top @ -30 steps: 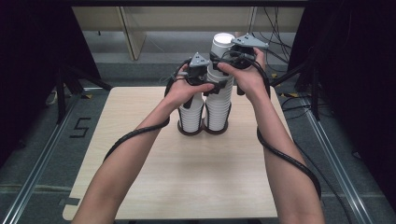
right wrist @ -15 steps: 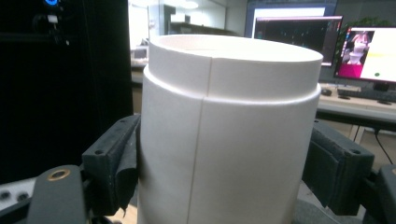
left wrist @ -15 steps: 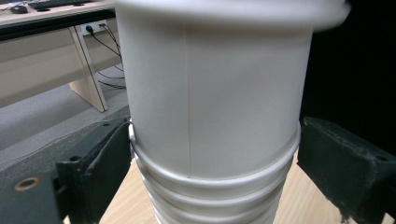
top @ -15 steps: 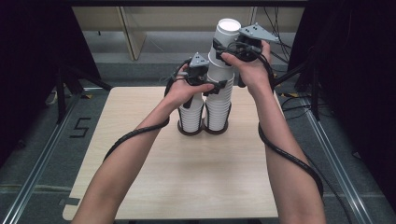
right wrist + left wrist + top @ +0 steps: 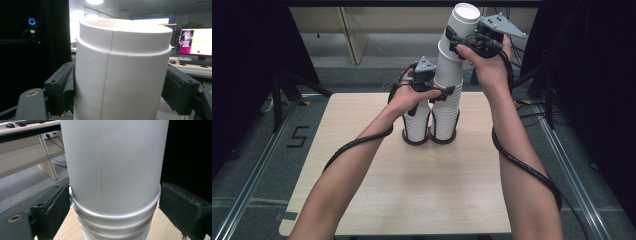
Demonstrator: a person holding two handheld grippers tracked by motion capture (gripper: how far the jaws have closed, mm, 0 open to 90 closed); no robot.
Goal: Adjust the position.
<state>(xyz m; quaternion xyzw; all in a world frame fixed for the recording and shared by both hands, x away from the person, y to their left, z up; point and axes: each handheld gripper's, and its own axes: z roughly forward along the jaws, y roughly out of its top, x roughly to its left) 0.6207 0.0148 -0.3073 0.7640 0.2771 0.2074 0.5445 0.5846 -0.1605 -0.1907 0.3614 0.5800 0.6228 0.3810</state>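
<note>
Right tool [image 5: 460, 42] grips the top cup [image 5: 460, 30], raised and tilted off the stack [image 5: 446, 107]; left tool [image 5: 436, 94] clamps that stack on the surface [image 5: 412, 190]

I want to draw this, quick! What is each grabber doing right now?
Left gripper: shut on the right cup stack, steadying it.
Right gripper: shut on the top cup, held tilted above that stack.

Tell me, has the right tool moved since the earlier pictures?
Yes. The right tool, shut on the top cups, has risen, farther above the right cup stack on the table.
</note>
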